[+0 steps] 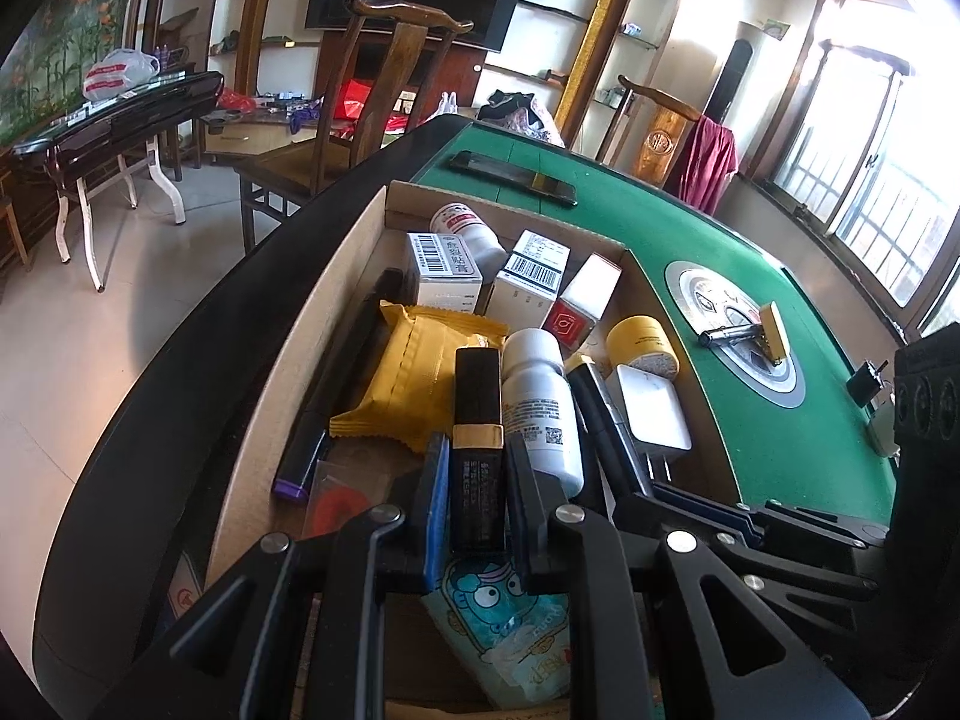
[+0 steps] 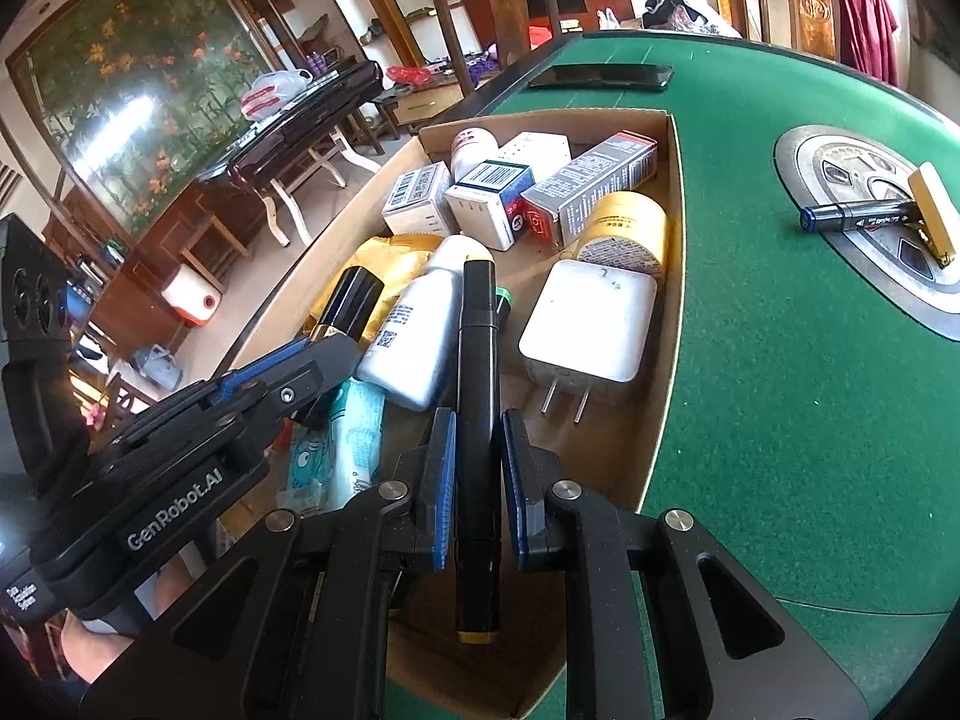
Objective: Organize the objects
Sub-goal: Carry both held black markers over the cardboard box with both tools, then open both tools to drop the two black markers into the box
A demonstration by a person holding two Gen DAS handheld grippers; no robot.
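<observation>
An open cardboard box (image 1: 336, 288) (image 2: 675, 300) on the green felt table holds several small items. In the left wrist view my left gripper (image 1: 478, 498) is shut on a black tube with a gold band (image 1: 477, 396), which stands above a cartoon-printed packet (image 1: 498, 612). In the right wrist view my right gripper (image 2: 478, 480) is shut on a black marker with a yellow end (image 2: 478, 348), held low over the box beside a white bottle (image 2: 420, 330) and a white charger (image 2: 591, 318). The left gripper (image 2: 324, 354) shows at the left there, still on the tube (image 2: 351, 306).
The box also holds a yellow pouch (image 1: 408, 378), a yellow jar (image 2: 624, 222) and several cartons (image 2: 480, 198). A blue-capped marker (image 2: 858, 216) and a yellow block (image 2: 933, 213) lie on the table's centre disc. A black phone (image 2: 600, 75) lies past the box. Chairs stand beyond.
</observation>
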